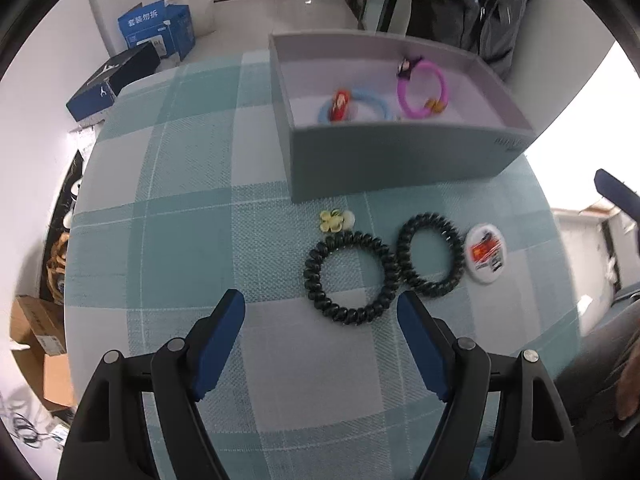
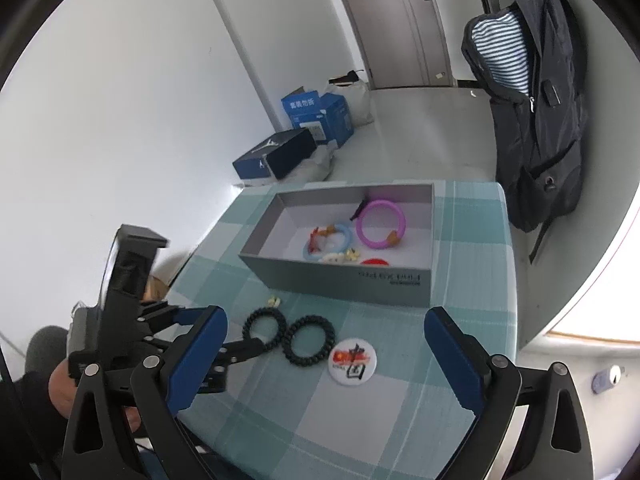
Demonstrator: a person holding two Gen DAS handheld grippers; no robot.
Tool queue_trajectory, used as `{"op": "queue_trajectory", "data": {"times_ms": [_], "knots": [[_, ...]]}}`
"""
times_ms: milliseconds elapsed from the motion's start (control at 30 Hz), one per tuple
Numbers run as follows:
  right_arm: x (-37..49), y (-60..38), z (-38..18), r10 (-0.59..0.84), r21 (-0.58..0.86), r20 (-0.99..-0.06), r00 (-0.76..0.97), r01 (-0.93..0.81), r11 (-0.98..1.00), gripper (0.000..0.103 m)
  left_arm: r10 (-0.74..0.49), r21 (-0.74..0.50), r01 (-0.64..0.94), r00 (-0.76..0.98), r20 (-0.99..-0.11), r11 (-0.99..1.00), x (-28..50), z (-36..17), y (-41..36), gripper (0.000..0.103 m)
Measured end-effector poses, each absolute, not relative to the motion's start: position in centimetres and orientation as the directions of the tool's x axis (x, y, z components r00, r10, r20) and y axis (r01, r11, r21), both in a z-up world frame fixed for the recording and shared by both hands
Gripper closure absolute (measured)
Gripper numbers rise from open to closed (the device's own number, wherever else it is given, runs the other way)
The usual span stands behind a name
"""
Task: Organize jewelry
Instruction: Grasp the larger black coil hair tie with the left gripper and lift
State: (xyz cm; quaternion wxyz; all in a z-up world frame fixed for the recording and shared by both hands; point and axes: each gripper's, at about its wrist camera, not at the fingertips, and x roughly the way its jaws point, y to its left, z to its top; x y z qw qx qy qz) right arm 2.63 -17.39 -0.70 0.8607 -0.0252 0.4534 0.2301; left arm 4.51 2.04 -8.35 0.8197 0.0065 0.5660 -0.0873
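Two black coiled spiral hair ties lie flat on the teal-and-white checked tablecloth (image 1: 192, 216), touching side by side: the left tie (image 1: 347, 277) and the right tie (image 1: 432, 253). A small pale-yellow flower clip (image 1: 335, 220) sits just beyond the left tie; a round white badge with red and black print (image 1: 485, 253) lies just beside the right tie. Behind them stands an open grey rectangular cardboard box (image 1: 400, 160), holding a light-blue ring with a red charm (image 1: 356, 109) and a pink ring with a dark charm (image 1: 422, 90). The left gripper (image 1: 321, 305) has its blue-padded jaws spread wide, empty, poised just short of the left tie. The right gripper (image 2: 326, 320) is likewise wide open and holds nothing, above the badge. A dark backpack (image 2: 536, 128) hangs beyond the table.
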Motion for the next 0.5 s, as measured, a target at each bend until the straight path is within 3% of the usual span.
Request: {"op": "queue_trajectory", "data": {"times_ms": [233, 433, 500], "knots": [[2.2, -17.3, -1.9, 0.34, 0.137, -0.82, 0.46, -0.419, 0.898, 0.003, -0.076, 0.004, 0.215, 0.362, -0.929, 0.977, 4.8, -8.6, 0.8, 0.028], [2.3, -17.3, -2.4, 0.33, 0.133, -0.83, 0.449, -0.416, 0.9, 0.003, -0.098, -0.018, 0.225, 0.35, -0.932, 0.974, 4.9, -8.7, 1.7, 0.03], [2.4, -17.3, -2.4, 0.33, 0.137, -0.832, 0.447, -0.411, 0.901, 0.003, -0.106, -0.022, 0.231, 0.354, -0.929, 0.973, 4.8, -8.6, 1.8, 0.049]]}}
